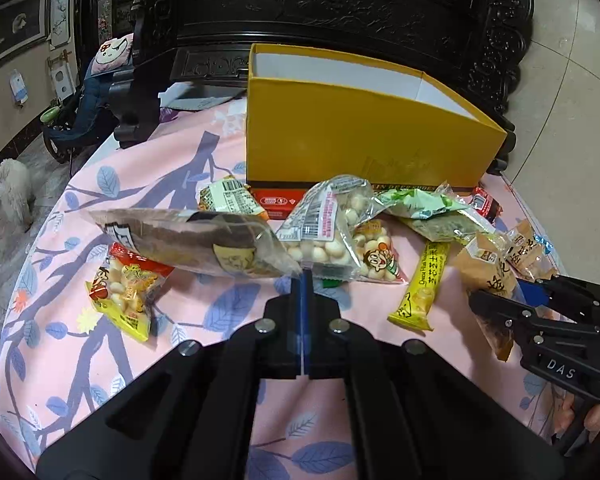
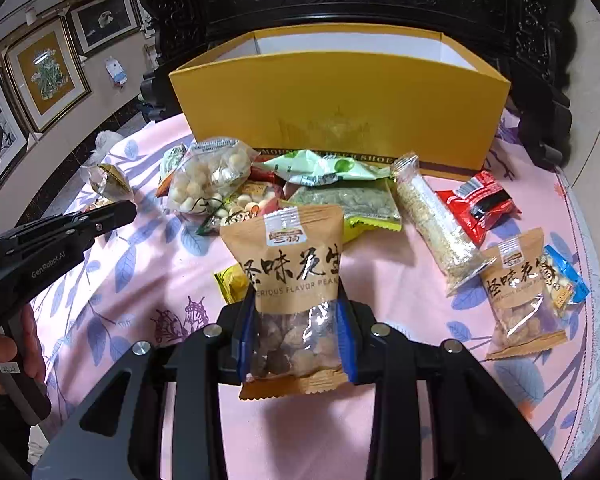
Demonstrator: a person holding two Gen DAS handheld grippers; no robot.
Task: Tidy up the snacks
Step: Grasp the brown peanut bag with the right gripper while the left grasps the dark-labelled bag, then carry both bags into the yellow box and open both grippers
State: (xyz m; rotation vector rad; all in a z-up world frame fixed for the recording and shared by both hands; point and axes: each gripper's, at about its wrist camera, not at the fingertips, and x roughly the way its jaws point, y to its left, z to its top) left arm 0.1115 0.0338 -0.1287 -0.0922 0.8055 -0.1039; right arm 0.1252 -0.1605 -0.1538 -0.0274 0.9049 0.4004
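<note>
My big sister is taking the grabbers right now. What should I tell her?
Left gripper: shut on the corner of the brown snack bag, which is lifted off the table.
Right gripper: shut on the peanut bag, also held up.
The yellow box stands open at the back of the pink tablecloth; nothing shows inside, though its floor is hidden.
Left to do: put both bags in, then the pile in front, including the second peanut bag, red packet and oat bar.
</note>
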